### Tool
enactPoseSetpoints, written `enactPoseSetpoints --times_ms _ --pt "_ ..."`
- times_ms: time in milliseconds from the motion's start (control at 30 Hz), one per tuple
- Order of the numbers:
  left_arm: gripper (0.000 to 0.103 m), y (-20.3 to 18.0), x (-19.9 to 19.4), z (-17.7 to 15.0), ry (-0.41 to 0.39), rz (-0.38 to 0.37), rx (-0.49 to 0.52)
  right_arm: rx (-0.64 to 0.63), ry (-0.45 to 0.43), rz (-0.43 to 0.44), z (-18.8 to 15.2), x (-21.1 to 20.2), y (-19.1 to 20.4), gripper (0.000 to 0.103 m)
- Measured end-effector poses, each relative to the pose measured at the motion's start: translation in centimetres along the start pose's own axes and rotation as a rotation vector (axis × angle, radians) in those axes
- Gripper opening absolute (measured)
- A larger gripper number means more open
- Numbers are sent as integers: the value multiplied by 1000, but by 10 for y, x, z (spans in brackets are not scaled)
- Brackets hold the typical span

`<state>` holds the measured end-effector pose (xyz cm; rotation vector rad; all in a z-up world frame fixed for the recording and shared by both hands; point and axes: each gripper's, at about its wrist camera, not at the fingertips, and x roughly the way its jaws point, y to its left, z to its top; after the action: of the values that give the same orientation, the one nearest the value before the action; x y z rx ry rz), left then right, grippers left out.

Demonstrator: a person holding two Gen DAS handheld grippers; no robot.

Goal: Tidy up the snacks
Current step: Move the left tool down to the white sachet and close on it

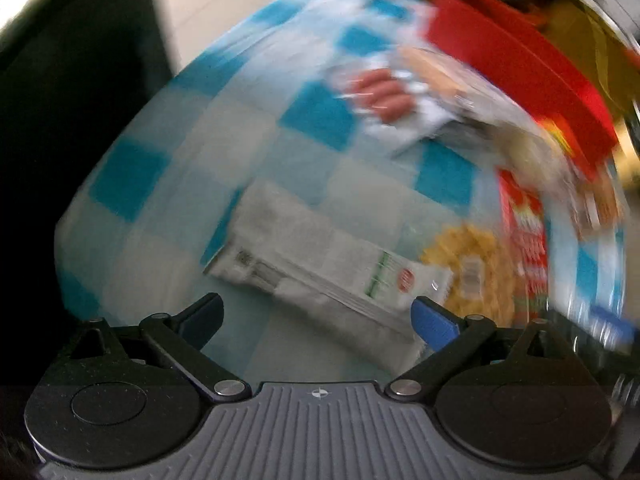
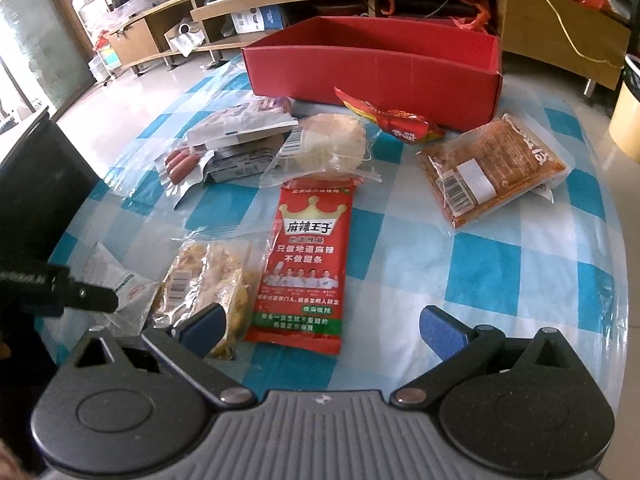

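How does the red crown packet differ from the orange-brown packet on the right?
The red crown packet is opaque and printed; the orange-brown packet is clear, showing its contents. The red crown packet lies lengthwise toward the camera; the orange-brown packet lies angled, nearer the red box. Both lie flat on the checked cloth.

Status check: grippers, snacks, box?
Left gripper open over white packet. Right gripper open, empty, above red packet. Snacks loose on table, red box open behind. Nothing blocking.
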<state>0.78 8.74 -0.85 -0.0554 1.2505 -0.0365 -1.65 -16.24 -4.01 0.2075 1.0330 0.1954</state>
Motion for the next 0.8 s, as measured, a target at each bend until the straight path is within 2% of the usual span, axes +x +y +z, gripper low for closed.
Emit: enactPoseSetpoints --times_ms 67,133,200,267,333,567,633,700,800 --pt "99 -26 -3 -5 -42 100 238 -2 1 0 -1 -1 0 102" --pt "98 -46 -10 -16 -80 137 496 -4 5 -1 -2 -2 -2 102" --pt "98 -57 -10 -21 -92 172 703 -3 8 -5 -4 -3 -5 102" --pt "98 -59 -7 -22 -66 165 860 1 20 -11 -6 -1 -7 102" --pt "98 -60 0 -17 -27 144 971 8 37 -13 -8 2 -9 102" --pt "98 -60 37 10 94 27 1144 38 78 12 -5 12 -11 102" --pt "101 -56 46 9 151 5 1158 40 76 19 -4 14 -10 102" --pt "103 -54 52 5 161 2 1152 33 72 16 0 15 -9 102" --pt "101 -54 51 0 166 16 1082 38 59 36 10 14 -7 102"
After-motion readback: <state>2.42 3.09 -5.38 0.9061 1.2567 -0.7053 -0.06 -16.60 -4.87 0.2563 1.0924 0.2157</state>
